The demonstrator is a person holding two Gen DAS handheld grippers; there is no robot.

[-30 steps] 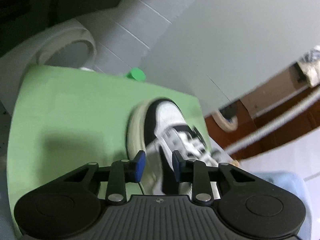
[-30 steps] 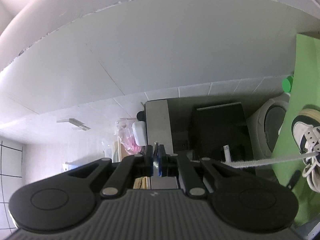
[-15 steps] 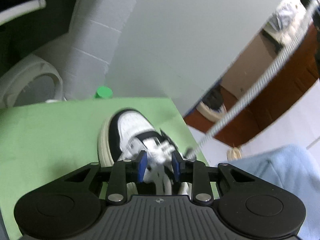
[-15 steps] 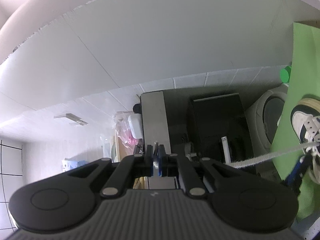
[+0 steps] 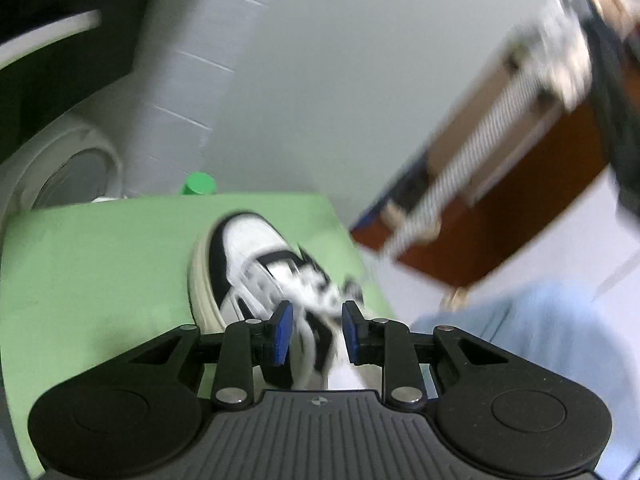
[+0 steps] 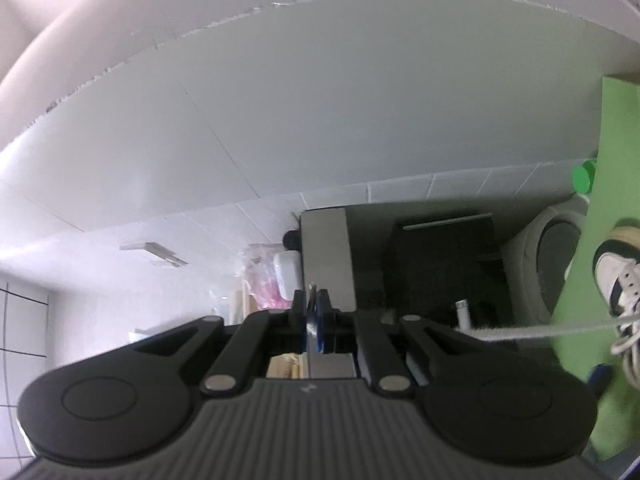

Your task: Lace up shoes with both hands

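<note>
The left gripper (image 5: 314, 330) hovers low over the shoe (image 5: 260, 268), jaws apart and empty. The shoe lies near the green mat's (image 5: 100, 264) right edge. The right gripper (image 6: 313, 320), raised and turned away, pinches the taut lace (image 6: 520, 333).

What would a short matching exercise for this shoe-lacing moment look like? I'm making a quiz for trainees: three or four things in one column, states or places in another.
Things:
1. left gripper
2. right gripper
3. shoe
4. shoelace

States:
A. pulled taut away from the shoe
B. lying on the green mat
C. open, just above the shoe
D. shut on the shoelace

Pairs: 1-C, 2-D, 3-B, 4-A
</note>
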